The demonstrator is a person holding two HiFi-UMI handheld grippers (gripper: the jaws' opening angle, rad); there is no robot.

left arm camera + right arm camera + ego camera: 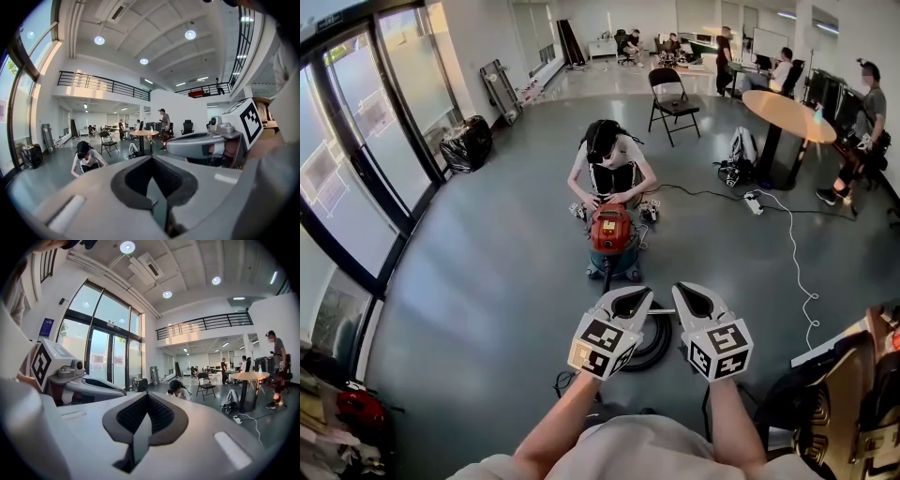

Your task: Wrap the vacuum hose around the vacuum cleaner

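Observation:
A red vacuum cleaner (610,232) stands on the grey floor ahead of me. Its black hose (654,339) lies coiled on the floor in front of it, partly hidden under my grippers. A person (612,169) crouches behind the vacuum with both hands at its top; the same person (86,157) shows small in the left gripper view. My left gripper (630,298) and right gripper (694,296) hover side by side above the hose, both shut with nothing held. Each gripper view looks level over the room, not at the vacuum.
A round wooden table (787,112) and a folding chair (670,98) stand at the back right, with a backpack (739,155) beside them. A power strip with a white cable (795,253) trails along the right. A black bag (467,142) sits by the glass doors (356,159).

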